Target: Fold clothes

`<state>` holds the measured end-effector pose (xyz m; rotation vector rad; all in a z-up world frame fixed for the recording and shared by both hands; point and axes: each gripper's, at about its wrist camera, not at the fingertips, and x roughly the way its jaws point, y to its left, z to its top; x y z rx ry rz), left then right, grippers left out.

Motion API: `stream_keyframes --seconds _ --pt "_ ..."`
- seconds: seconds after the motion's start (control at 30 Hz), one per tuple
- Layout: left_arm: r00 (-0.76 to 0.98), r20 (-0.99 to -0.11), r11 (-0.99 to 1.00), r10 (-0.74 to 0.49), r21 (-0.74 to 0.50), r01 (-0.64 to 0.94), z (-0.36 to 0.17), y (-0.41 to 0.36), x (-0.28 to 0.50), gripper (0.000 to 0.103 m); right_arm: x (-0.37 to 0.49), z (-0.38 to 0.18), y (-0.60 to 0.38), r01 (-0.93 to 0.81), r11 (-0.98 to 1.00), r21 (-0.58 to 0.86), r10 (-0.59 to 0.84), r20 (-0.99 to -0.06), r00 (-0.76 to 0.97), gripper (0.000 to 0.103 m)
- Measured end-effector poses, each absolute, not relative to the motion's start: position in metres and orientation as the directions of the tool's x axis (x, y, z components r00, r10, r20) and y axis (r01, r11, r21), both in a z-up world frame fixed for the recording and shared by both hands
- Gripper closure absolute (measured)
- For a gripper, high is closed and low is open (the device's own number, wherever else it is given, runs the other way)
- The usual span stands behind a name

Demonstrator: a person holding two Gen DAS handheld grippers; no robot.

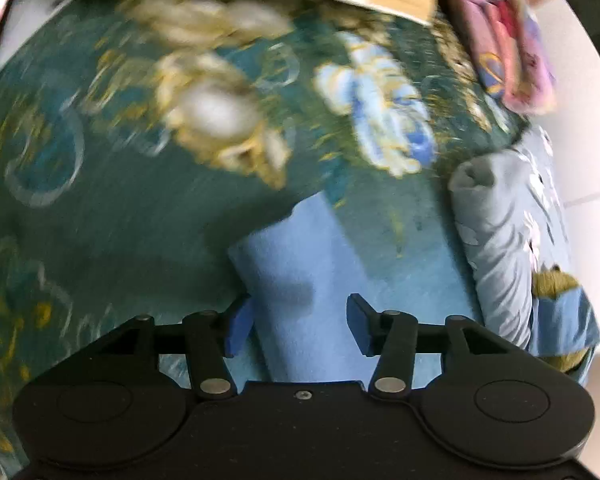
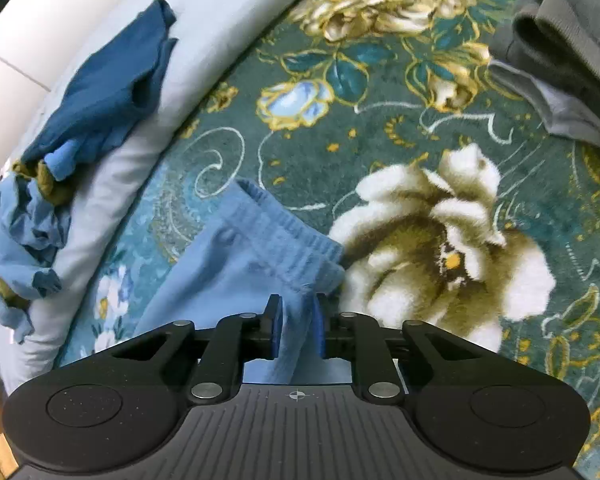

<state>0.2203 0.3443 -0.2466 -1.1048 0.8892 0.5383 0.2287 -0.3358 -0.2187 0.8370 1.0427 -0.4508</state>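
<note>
Our right tool is clamped on the light blue garment, pinching a fold of cloth just below its ribbed waistband, which lies on the green floral blanket. Our left tool is spread wide, its blue pads on either side of the same garment without gripping it. We see a dark blue garment far left on a pale pillow and grey clothes far right.
</note>
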Motion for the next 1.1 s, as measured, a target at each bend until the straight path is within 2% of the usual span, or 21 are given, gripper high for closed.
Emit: stream_keyframes --seconds 0.07,0.1,0.13,0.17,0.2,0.23,0.3,0.37,0.47,0.53,0.57,0.6,0.77,0.83,0.87,0.93,0.97,1.0,1.1 --pt "0.587 -0.807 0.357 -0.065 -0.568 -0.742 -0.249 0.346 0.218 0.049 0.229 -0.213 -0.331 0.674 0.635 0.377 0.049 -0.891 0.452 0.081" --pt "0.584 -0.807 0.361 -0.086 -0.572 -0.737 -0.252 0.347 0.224 0.042 0.228 -0.211 -0.329 0.672 0.640 0.373 0.048 -0.892 0.449 0.081" --pt "0.579 -0.808 0.366 -0.109 -0.574 -0.732 -0.256 0.347 0.230 0.039 0.227 -0.210 -0.328 0.671 0.643 0.369 0.047 -0.893 0.447 0.081" --pt "0.566 -0.816 0.379 -0.122 -0.565 -0.733 -0.259 0.347 0.237 0.039 0.226 -0.209 -0.326 0.669 0.647 0.365 0.047 -0.895 0.444 0.081" --pt "0.556 -0.823 0.395 -0.122 -0.554 -0.733 -0.262 0.347 0.244 0.043 0.226 -0.208 -0.323 0.669 0.648 0.364 0.048 -0.896 0.441 0.081" --pt "0.547 -0.831 0.416 -0.095 -0.533 -0.737 -0.261 0.345 0.250 0.048 0.226 -0.208 -0.321 0.670 0.647 0.363 0.050 -0.898 0.438 0.081" --pt "0.544 -0.838 0.479 -0.046 -0.497 -0.724 -0.254 0.338 0.262 0.096 0.228 -0.207 -0.316 0.666 0.653 0.360 0.054 -0.900 0.433 0.081" --pt "0.558 -0.830 0.565 -0.010 -0.465 -0.682 -0.242 0.327 0.272 0.095 0.229 -0.206 -0.310 0.653 0.670 0.353 0.058 -0.902 0.428 0.081" --pt "0.636 -0.771 0.812 -0.035 -0.392 -0.432 -0.210 0.289 0.288 0.094 0.232 -0.205 -0.303 0.641 0.685 0.346 0.064 -0.905 0.421 0.081" --pt "0.620 -0.781 0.884 -0.081 -0.343 -0.317 -0.206 0.268 0.299 0.085 0.234 -0.206 -0.298 0.637 0.690 0.344 0.070 -0.908 0.413 0.081" --pt "0.608 -0.787 0.912 -0.103 -0.319 -0.259 -0.205 0.259 0.304 0.074 0.236 -0.207 -0.296 0.637 0.691 0.342 0.074 -0.909 0.409 0.081" --pt "0.585 -0.801 0.917 -0.130 -0.321 -0.236 -0.209 0.254 0.308 0.064 0.237 -0.207 -0.293 0.634 0.694 0.342 0.079 -0.911 0.405 0.081" --pt "0.550 -0.807 0.937 -0.215 -0.328 -0.116 -0.216 0.237 0.303 0.047 0.241 -0.211 -0.281 0.614 0.714 0.335 0.100 -0.918 0.384 0.078" --pt "0.560 -0.798 0.934 -0.222 -0.339 -0.114 -0.217 0.241 0.296 0.047 0.241 -0.211 -0.281 0.616 0.711 0.338 0.106 -0.918 0.382 0.077" --pt "0.567 -0.800 0.921 -0.197 -0.349 -0.172 -0.218 0.250 0.289 0.047 0.241 -0.212 -0.281 0.617 0.709 0.340 0.109 -0.918 0.381 0.077" --pt "0.578 -0.804 0.881 -0.140 -0.367 -0.298 -0.220 0.270 0.277 0.055 0.241 -0.211 -0.280 0.615 0.712 0.339 0.109 -0.919 0.379 0.076" --pt "0.580 -0.807 0.854 -0.111 -0.375 -0.359 -0.221 0.280 0.270 0.085 0.241 -0.211 -0.281 0.614 0.715 0.336 0.109 -0.920 0.377 0.075" --pt "0.580 -0.810 0.824 -0.082 -0.382 -0.418 -0.222 0.289 0.264 0.096 0.241 -0.211 -0.281 0.614 0.715 0.334 0.109 -0.921 0.375 0.074" --pt "0.569 -0.822 0.709 0.004 -0.399 -0.582 -0.224 0.319 0.245 0.095 0.240 -0.212 -0.282 0.622 0.711 0.329 0.105 -0.924 0.368 0.073"
